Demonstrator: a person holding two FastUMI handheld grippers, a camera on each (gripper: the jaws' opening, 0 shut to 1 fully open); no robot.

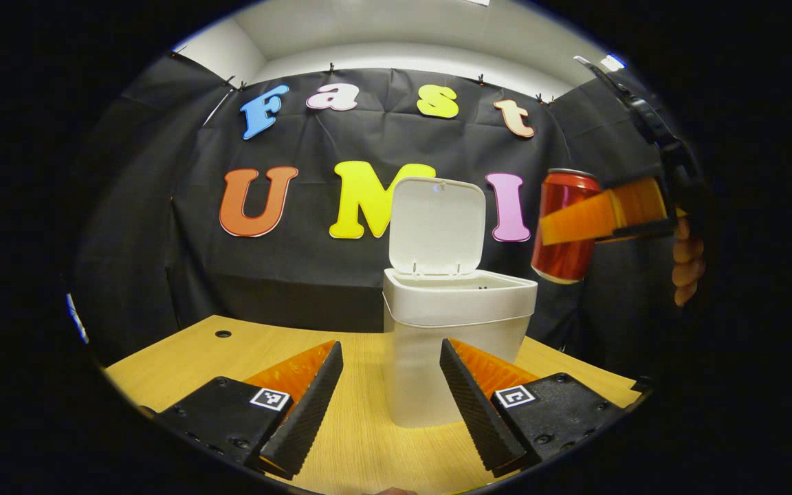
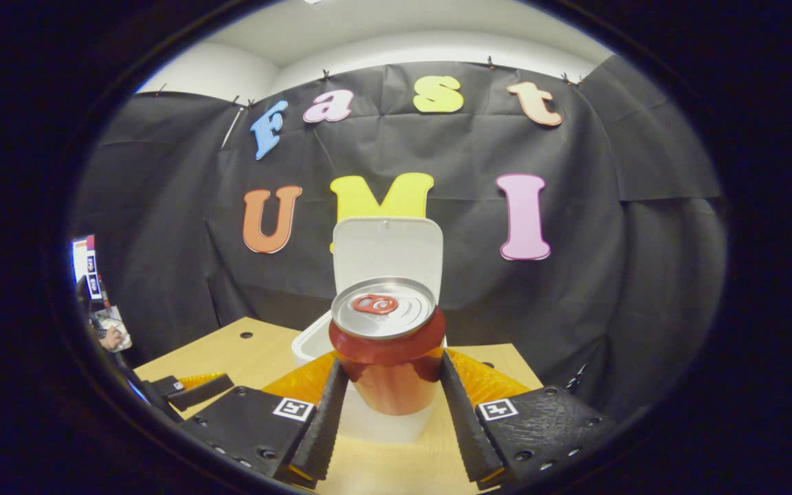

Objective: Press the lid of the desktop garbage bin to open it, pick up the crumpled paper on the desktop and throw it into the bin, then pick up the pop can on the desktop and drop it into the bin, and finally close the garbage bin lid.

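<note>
One pop can (image 2: 386, 344) is up in the air, squeezed in the right claw (image 2: 388, 405). One white bin (image 1: 454, 330) stands on the worktop (image 1: 361, 440), its lid (image 1: 436, 227) up. The left claw (image 1: 390, 399) is open.

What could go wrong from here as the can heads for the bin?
The can is held high, right of the bin, not yet over its opening; released early, it could hit the rim or table. The upright lid stands near the path, so a bump might close it.
</note>
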